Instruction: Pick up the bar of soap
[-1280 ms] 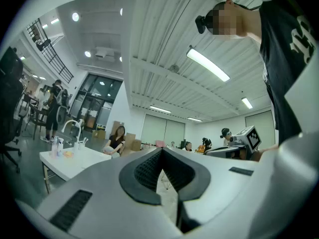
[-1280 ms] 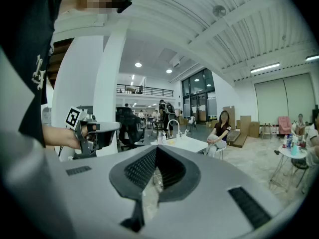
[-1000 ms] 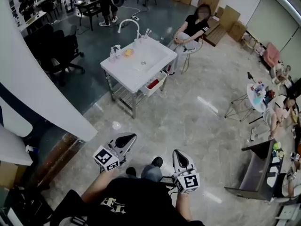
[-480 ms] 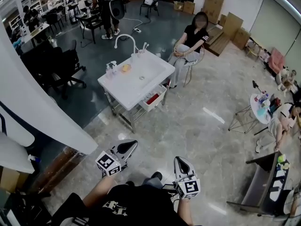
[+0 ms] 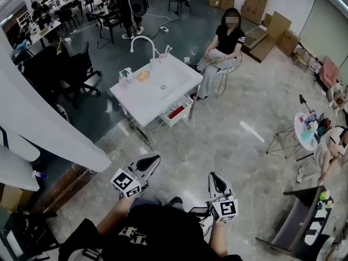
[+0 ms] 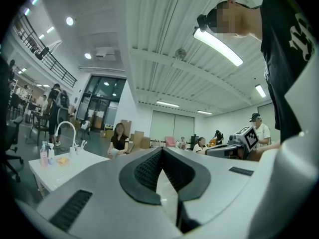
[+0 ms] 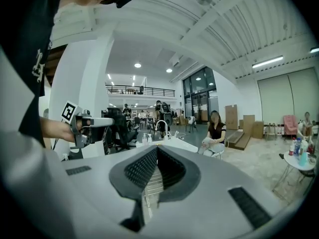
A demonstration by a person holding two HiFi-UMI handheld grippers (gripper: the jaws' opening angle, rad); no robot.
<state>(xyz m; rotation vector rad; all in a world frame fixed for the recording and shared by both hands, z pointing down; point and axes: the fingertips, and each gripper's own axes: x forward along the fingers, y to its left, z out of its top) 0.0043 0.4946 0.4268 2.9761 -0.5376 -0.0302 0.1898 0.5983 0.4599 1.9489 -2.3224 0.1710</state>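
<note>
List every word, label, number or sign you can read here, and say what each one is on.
No text here can be read.
Shirt print: white design, too blurred to read.
Left marker cube and right marker cube: black-and-white square patterns, no letters or numbers.
Bottles: labels too small to read.
Cardboard boxes: no print can be made out.
</note>
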